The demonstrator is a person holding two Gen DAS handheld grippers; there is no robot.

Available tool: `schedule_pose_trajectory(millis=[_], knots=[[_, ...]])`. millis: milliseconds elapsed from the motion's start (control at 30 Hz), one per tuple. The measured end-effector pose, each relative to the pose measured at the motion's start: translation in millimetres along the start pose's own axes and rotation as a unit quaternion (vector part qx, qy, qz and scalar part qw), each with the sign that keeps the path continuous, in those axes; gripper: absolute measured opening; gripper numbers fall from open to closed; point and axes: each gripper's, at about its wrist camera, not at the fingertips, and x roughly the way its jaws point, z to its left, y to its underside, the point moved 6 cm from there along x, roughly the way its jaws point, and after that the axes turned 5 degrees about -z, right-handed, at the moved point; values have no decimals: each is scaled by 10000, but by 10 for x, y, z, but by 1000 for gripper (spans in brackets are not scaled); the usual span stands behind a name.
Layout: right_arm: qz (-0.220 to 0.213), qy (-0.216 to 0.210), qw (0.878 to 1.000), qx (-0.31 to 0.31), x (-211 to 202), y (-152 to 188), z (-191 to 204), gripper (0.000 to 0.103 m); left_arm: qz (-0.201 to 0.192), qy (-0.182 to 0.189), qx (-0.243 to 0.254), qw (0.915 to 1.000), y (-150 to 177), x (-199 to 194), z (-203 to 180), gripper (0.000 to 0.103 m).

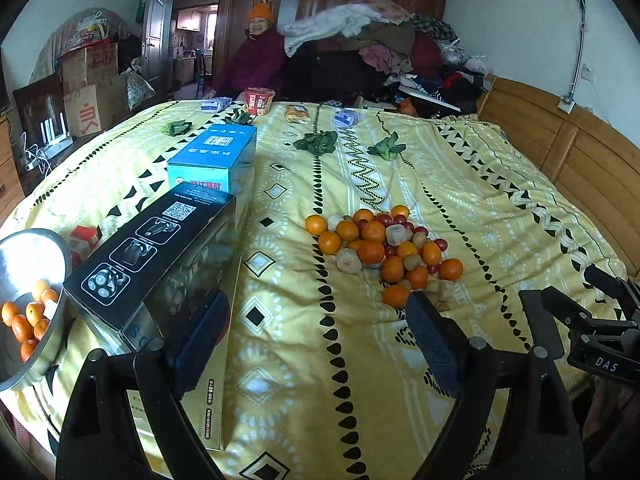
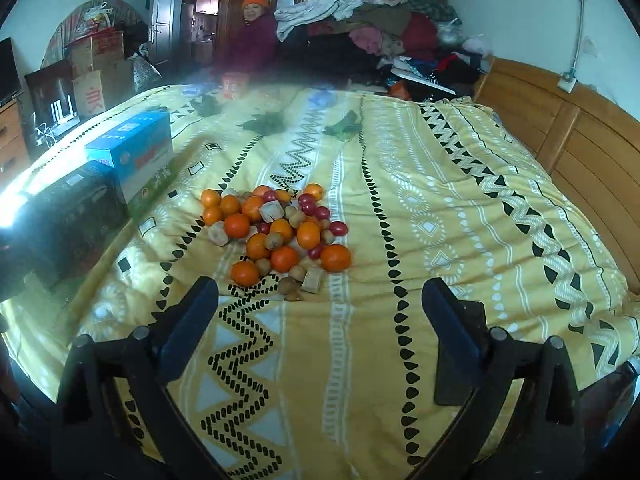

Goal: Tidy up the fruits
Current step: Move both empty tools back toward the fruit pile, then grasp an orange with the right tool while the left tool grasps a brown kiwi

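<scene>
A pile of mixed fruit [image 1: 384,250] lies on the yellow patterned bedspread [image 1: 320,380]: oranges, small red fruits and brown lumpy pieces. It also shows in the right wrist view [image 2: 276,234]. A steel bowl [image 1: 54,256] at the far left holds several small oranges [image 1: 28,320]. My left gripper [image 1: 316,320] is open and empty, short of the pile. My right gripper [image 2: 320,300] is open and empty, just in front of the pile, and also shows in the left wrist view [image 1: 600,336].
A black shaver box [image 1: 156,256] and a blue box [image 1: 216,156] lie left of the pile. Leafy greens [image 1: 318,142], packets and a red cup [image 1: 259,100] sit at the far edge. A person [image 1: 256,56] sits behind, beside heaped clothes. A wooden headboard [image 1: 560,140] is on the right.
</scene>
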Motion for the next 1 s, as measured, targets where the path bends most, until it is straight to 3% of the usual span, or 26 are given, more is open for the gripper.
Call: schedule_pose_trajectory(millis=[1000], knots=[[248, -468, 9985, 155, 148, 189, -19, 102, 364, 41, 28, 9993, 232, 216, -101, 91]])
